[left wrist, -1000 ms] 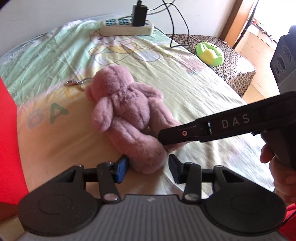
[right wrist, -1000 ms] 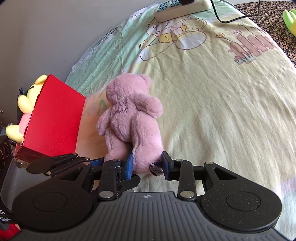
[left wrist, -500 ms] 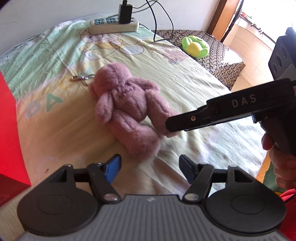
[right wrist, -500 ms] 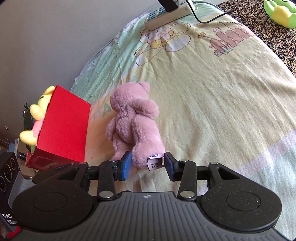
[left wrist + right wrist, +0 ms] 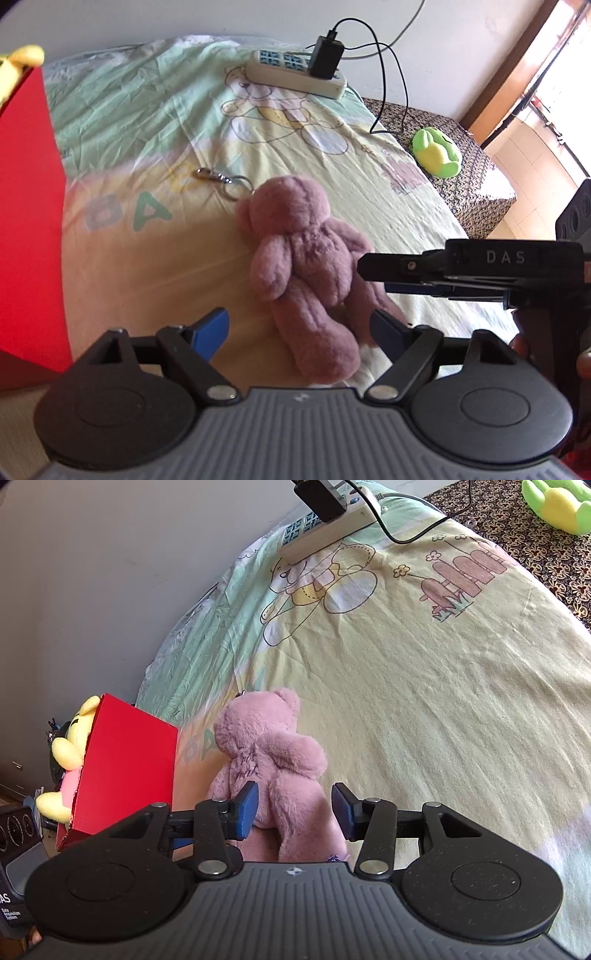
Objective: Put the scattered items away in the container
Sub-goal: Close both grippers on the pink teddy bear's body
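Left view only: keyring by pink bear; left hand-held gripper wide.
Right view only: yellow plush in red box; right hand-held gripper wide, straddling bear's legs.

Place: a bedroom in a home.
Bed: a wide mattress fills most of both views, covered by a bedsheet in pale green and yellow, wrinkled, printed with a cartoon bear, flowers and big letters.
Second cover: a dark patterned cloth lies over the far side of the bed, past the sheet's edge.
Soft toys: a pink plush bear lies on the sheet; a green and yellow plush toy sits on the dark cloth.
Wiring: a white power strip with a black charger plugged in rests at the head of the bed, against a plain pale wall.
Beyond: a tiled floor in bright daylight, next to a brown wooden door frame.
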`<control>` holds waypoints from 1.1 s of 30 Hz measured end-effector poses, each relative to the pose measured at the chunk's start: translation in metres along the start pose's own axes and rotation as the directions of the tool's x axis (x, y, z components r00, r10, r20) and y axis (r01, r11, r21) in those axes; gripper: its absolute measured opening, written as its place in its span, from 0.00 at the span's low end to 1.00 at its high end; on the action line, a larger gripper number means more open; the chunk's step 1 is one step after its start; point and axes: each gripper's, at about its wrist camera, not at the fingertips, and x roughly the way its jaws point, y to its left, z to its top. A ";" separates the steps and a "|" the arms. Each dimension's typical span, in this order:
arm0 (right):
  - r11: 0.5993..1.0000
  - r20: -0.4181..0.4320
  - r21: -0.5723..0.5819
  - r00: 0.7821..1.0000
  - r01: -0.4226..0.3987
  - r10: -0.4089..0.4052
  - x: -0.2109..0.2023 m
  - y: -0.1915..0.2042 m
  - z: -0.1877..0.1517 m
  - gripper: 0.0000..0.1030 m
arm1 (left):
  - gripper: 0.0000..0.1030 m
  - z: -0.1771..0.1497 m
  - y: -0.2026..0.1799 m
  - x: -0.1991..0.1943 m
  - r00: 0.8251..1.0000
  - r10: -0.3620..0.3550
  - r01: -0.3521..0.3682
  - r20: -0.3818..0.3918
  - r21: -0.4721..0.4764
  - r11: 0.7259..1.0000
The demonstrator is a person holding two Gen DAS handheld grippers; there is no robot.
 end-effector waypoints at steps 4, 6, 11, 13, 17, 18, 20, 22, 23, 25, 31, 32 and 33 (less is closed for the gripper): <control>0.999 -0.017 0.029 0.999 -0.037 0.038 0.011 -0.006 0.003 0.46 | 0.69 0.004 -0.001 0.011 1.000 0.017 -0.017 -0.008 -0.005 1.000; 0.995 -0.031 0.074 0.997 -0.071 0.074 0.017 -0.011 0.005 0.47 | 0.68 0.007 -0.002 0.016 1.000 0.019 -0.019 -0.009 -0.002 1.000; 0.990 -0.046 0.087 0.992 -0.112 0.116 0.025 -0.010 0.009 0.47 | 0.50 0.009 0.003 0.029 0.998 -0.026 0.024 -0.052 -0.041 0.999; 0.987 -0.055 0.096 0.989 -0.128 0.134 0.028 -0.009 0.008 0.47 | 0.47 0.009 0.003 0.030 0.999 -0.030 0.028 -0.045 -0.042 0.999; 0.989 -0.056 0.059 0.989 -0.133 0.137 0.029 -0.007 0.010 0.46 | 0.46 0.010 0.001 0.031 0.999 -0.025 0.023 -0.042 -0.039 0.999; 0.988 -0.061 0.068 0.988 -0.136 0.141 0.029 -0.008 0.011 0.46 | 0.46 0.011 0.001 0.031 0.999 -0.023 0.022 -0.043 -0.038 0.999; 0.986 -0.066 0.086 0.987 -0.140 0.146 0.029 -0.011 0.011 0.45 | 0.44 0.013 -0.001 0.032 0.999 -0.015 0.014 -0.046 -0.024 1.000; 0.987 -0.063 0.082 0.988 -0.136 0.141 0.027 -0.012 0.010 0.46 | 0.44 0.015 -0.004 0.033 0.999 -0.007 0.006 -0.047 -0.005 1.000; 0.989 -0.061 0.071 0.989 -0.132 0.137 0.027 -0.012 0.010 0.46 | 0.44 0.015 -0.006 0.034 0.999 0.000 0.001 -0.046 0.008 1.000; 0.989 -0.059 0.064 0.989 -0.133 0.137 0.027 -0.013 0.009 0.46 | 0.44 0.013 -0.011 0.036 0.999 0.021 -0.019 -0.040 0.047 0.999; 0.969 -0.065 0.169 0.979 -0.182 0.195 0.034 -0.024 0.011 0.49 | 0.44 0.008 -0.021 0.038 0.997 0.071 -0.069 -0.015 0.107 0.992; 0.968 -0.072 0.171 0.978 -0.183 0.198 0.035 -0.024 0.012 0.49 | 0.43 0.008 -0.020 0.037 0.997 0.070 -0.068 -0.012 0.102 0.992; 0.969 -0.080 0.166 0.977 -0.181 0.196 0.035 -0.023 0.012 0.48 | 0.43 0.007 -0.018 0.036 0.998 0.068 -0.066 -0.010 0.095 0.993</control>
